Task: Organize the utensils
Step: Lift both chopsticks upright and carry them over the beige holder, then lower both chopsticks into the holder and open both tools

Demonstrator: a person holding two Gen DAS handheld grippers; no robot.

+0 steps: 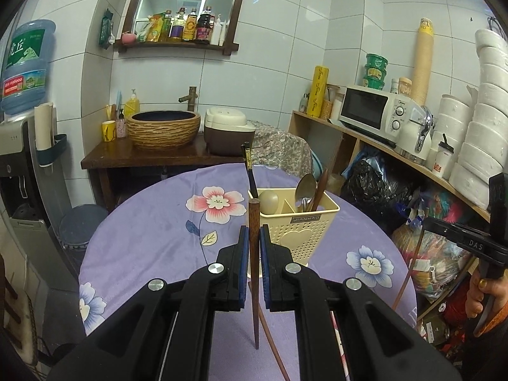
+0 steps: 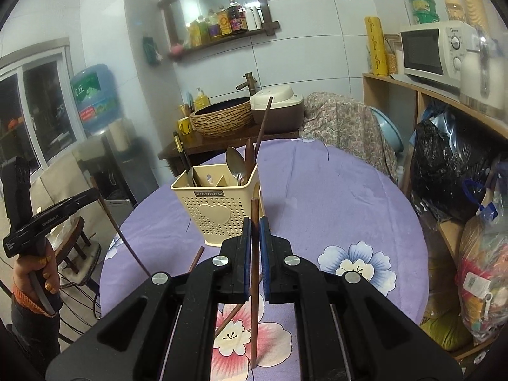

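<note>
**Both grippers hold chopsticks above the table**

The left gripper (image 1: 254, 235) clamps a dark wooden chopstick (image 1: 255, 285) at frame centre; the right gripper (image 2: 255, 228) clamps a brown chopstick (image 2: 254, 317) likewise. The cream utensil holder (image 1: 298, 225) stands just beyond on the purple floral tablecloth (image 1: 143, 238).
</note>
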